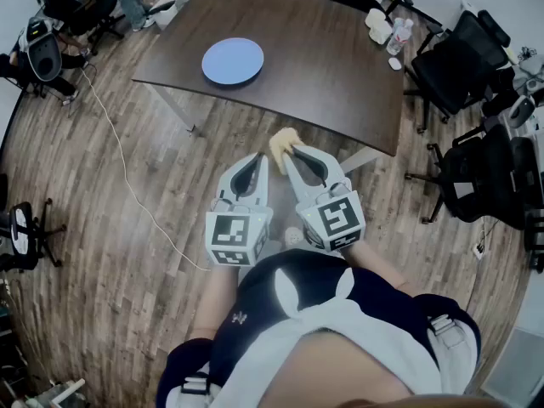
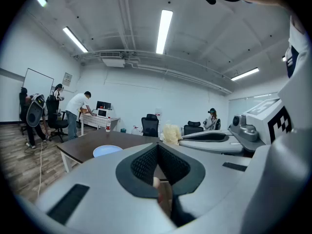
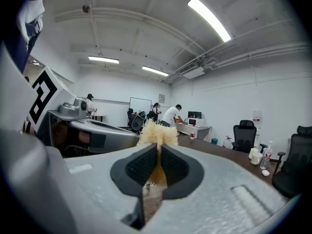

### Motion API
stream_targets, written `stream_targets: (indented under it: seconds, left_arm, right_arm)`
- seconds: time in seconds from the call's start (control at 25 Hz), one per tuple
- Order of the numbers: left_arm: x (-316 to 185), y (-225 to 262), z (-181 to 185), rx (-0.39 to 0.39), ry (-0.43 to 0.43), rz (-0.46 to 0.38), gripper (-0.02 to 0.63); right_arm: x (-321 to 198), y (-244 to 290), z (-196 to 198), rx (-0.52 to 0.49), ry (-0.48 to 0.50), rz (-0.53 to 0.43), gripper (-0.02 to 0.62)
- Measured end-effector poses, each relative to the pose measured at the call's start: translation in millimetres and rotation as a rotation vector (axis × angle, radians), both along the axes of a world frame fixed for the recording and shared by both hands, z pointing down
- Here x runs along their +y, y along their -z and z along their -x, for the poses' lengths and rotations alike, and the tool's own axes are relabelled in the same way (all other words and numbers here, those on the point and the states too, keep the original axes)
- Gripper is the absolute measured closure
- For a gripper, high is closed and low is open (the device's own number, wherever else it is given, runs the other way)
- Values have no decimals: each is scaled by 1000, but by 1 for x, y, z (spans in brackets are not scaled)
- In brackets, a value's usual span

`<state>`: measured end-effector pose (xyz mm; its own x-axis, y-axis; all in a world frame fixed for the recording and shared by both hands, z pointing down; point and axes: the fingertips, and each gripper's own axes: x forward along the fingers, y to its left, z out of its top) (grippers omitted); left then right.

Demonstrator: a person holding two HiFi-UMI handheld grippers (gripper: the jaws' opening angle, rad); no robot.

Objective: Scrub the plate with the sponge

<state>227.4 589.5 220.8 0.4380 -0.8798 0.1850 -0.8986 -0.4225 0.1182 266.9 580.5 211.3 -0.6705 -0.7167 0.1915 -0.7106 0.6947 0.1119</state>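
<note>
A round blue plate (image 1: 233, 61) lies on the dark brown table (image 1: 340, 66), toward its left part; in the left gripper view the plate (image 2: 107, 150) shows small and far off. My right gripper (image 1: 287, 150) is shut on a pale yellow sponge (image 1: 284, 142), whose frayed top (image 3: 157, 133) sticks up past the jaws. It hangs over the floor just short of the table's near edge. My left gripper (image 1: 257, 161) is beside it, shut with nothing between its jaws (image 2: 157, 155).
Black office chairs (image 1: 463, 58) stand at the table's right and far left. Cups and a bottle (image 1: 387, 31) sit at the table's far right corner. A white cable (image 1: 127, 177) runs across the wooden floor on the left. People work at a desk (image 2: 80, 113) in the background.
</note>
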Motion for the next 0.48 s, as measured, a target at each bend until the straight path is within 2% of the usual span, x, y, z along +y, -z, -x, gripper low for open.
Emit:
stream_targets:
  seconds: [0.28,0.48]
  left_arm:
    - [15,-8,16,11,9,35,600]
    - [25,-13,52,15,47,44,600]
  right_arm:
    - [12,-3,15,1,0,0,571]
    - [18,-9,44,16,15,5,571]
